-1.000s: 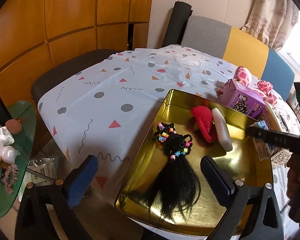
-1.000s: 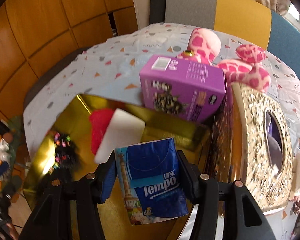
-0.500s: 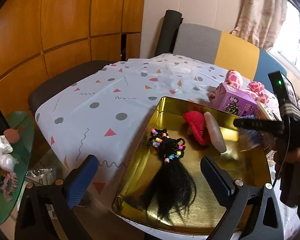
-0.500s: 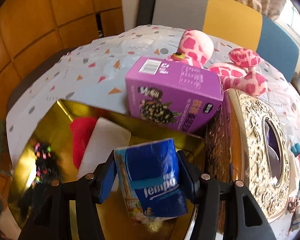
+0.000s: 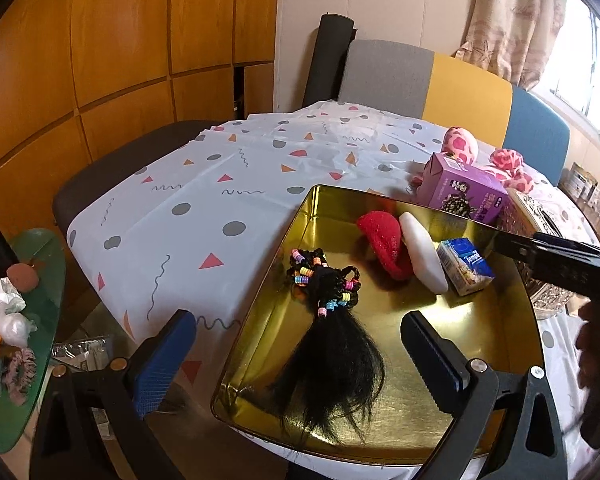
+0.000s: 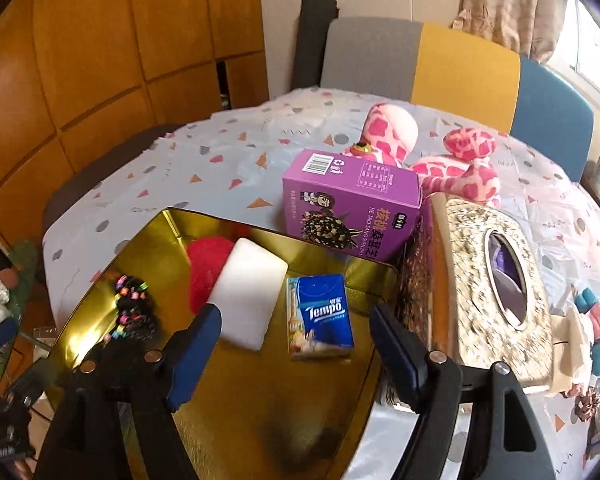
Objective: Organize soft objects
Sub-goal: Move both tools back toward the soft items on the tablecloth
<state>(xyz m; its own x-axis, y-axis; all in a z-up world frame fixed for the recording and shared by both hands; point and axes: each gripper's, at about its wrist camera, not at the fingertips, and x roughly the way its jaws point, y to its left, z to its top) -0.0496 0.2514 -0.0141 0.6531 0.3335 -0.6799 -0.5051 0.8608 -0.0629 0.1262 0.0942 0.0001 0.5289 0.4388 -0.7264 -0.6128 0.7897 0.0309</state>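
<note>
Your right gripper (image 6: 294, 334) is opening, tissue pack (image 6: 320, 316) lying free in the gold tray (image 6: 172, 220) beside the white sponge (image 6: 246, 294); left gripper (image 5: 298, 354) gapes empty; retreat low and you'll clip the pack.

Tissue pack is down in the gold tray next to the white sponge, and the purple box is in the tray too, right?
Not quite. The purple box stands on the tablecloth behind the gold tray, as the right wrist view shows. The tissue pack does lie in the tray beside the white sponge.
</note>
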